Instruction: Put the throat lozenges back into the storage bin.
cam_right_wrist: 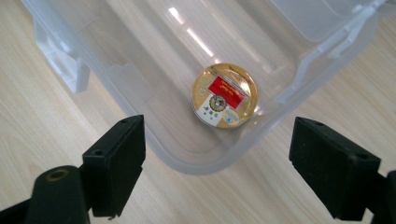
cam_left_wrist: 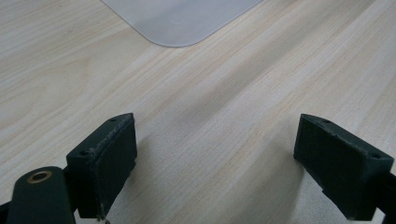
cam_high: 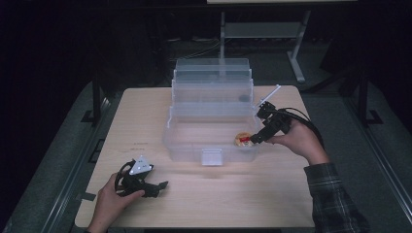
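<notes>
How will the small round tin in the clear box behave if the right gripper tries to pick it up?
The round tin lies flat, so it probably won't roll. Its glossy lid shows glare, so the pads may slip. It sits close to the corner wall of the clear box, so one jaw may find little room.

surface point(cam_left_wrist: 224, 107): pale wood-grain laminate, smooth, soft sheen
storage box point(cam_right_wrist: 140, 84): clear plastic, smooth, glossy highlights
round tin point(cam_right_wrist: 224, 95): gold rim, glossy printed lid
right gripper point(cam_right_wrist: 217, 163) jaws: matt black, slightly rough pads
sleeve point(cam_high: 335, 194): plaid cloth
</notes>
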The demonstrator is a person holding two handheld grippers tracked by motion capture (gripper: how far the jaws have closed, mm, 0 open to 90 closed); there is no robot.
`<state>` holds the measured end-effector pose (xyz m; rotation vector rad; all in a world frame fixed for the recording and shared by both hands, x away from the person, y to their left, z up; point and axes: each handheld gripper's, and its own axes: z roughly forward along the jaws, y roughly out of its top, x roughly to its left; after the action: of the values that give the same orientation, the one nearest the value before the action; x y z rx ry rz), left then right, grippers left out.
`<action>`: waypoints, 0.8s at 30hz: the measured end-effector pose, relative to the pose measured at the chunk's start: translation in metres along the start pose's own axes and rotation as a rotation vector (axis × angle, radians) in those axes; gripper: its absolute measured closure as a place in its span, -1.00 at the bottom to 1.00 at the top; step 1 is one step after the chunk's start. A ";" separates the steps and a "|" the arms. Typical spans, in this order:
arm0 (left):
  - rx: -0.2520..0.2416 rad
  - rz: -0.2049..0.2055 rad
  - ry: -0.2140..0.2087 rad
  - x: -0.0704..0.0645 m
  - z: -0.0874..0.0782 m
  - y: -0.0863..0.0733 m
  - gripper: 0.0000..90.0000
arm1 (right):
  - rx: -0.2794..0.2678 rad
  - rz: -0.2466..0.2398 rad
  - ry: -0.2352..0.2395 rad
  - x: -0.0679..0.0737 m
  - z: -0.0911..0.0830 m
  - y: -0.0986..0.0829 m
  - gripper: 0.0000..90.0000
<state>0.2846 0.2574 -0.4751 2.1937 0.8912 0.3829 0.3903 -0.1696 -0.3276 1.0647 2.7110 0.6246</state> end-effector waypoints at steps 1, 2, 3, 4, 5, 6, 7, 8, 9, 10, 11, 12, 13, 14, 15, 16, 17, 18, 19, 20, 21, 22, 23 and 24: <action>0.001 0.001 0.000 0.000 0.000 0.000 -0.73 | 0.000 0.004 0.000 -0.001 -0.001 -0.002 -0.59; 0.002 0.002 0.000 0.000 0.000 0.000 -0.73 | -0.002 0.002 -0.002 -0.001 -0.002 -0.003 -0.59; 0.002 0.002 0.000 0.000 0.000 0.000 -0.73 | -0.003 0.006 -0.002 -0.002 -0.003 -0.005 -0.59; 0.002 0.003 0.000 0.000 0.000 0.000 -0.73 | -0.005 0.007 -0.003 -0.002 -0.003 -0.007 -0.59; 0.002 0.002 0.000 0.000 0.000 0.000 -0.73 | -0.008 0.008 -0.002 -0.003 -0.004 -0.009 -0.59; 0.002 0.002 0.000 0.000 0.000 0.000 -0.73 | -0.008 0.010 -0.003 -0.003 -0.005 -0.010 -0.59; 0.002 0.003 0.000 0.000 0.000 0.000 -0.73 | -0.008 0.014 -0.004 -0.004 -0.005 -0.012 -0.59; 0.002 0.003 0.000 0.000 0.000 0.000 -0.73 | -0.009 0.011 -0.006 -0.004 -0.005 -0.014 -0.60; 0.003 0.003 0.000 0.000 0.000 0.000 -0.73 | -0.010 0.015 -0.009 -0.005 -0.006 -0.016 -0.60; 0.003 0.003 0.000 0.000 0.000 0.000 -0.73 | -0.012 0.021 -0.006 -0.005 -0.006 -0.018 -0.60; 0.003 0.003 0.000 0.000 0.000 0.000 -0.73 | -0.015 0.023 -0.006 -0.006 -0.007 -0.021 -0.60; 0.003 0.003 0.000 0.000 0.000 0.000 -0.73 | -0.014 0.027 -0.006 -0.006 -0.007 -0.022 -0.60; 0.002 0.003 0.000 0.000 0.000 0.000 -0.73 | -0.018 0.028 -0.006 -0.007 -0.007 -0.025 -0.61; 0.003 0.004 0.000 0.000 0.000 0.000 -0.73 | -0.017 0.033 -0.004 -0.007 -0.008 -0.027 -0.61; 0.002 0.003 0.000 0.000 0.000 0.000 -0.73 | -0.021 0.033 -0.006 -0.008 -0.008 -0.030 -0.62; 0.002 0.003 0.000 0.000 0.000 0.000 -0.73 | -0.020 0.039 -0.003 -0.008 -0.008 -0.032 -0.62; 0.002 0.003 0.000 0.000 0.000 0.000 -0.73 | -0.022 0.037 -0.006 -0.009 -0.008 -0.034 -0.62; 0.002 0.003 0.000 0.000 0.000 0.000 -0.73 | -0.024 0.039 -0.006 -0.009 -0.008 -0.037 -0.63; 0.002 0.002 0.000 0.000 0.000 0.000 -0.73 | -0.025 0.040 -0.007 -0.009 -0.007 -0.039 -0.64; 0.002 0.002 0.000 0.000 0.000 0.000 -0.73 | -0.024 0.043 -0.006 -0.009 -0.007 -0.042 -0.64; 0.002 0.002 0.000 0.000 0.000 0.000 -0.73 | -0.022 0.045 -0.008 -0.009 -0.007 -0.044 -0.64; 0.002 0.002 0.000 0.000 0.000 0.000 -0.73 | -0.021 0.048 -0.006 -0.010 -0.007 -0.048 -0.65; 0.002 0.002 0.000 0.000 0.000 0.000 -0.73 | -0.022 0.047 -0.006 -0.010 -0.006 -0.050 -0.66; 0.002 0.003 0.000 0.000 0.000 0.000 -0.73 | -0.022 0.051 -0.009 -0.011 -0.006 -0.053 -0.66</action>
<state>0.2847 0.2576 -0.4750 2.1974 0.8890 0.3833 0.3641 -0.2138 -0.3456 1.1313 2.6708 0.6545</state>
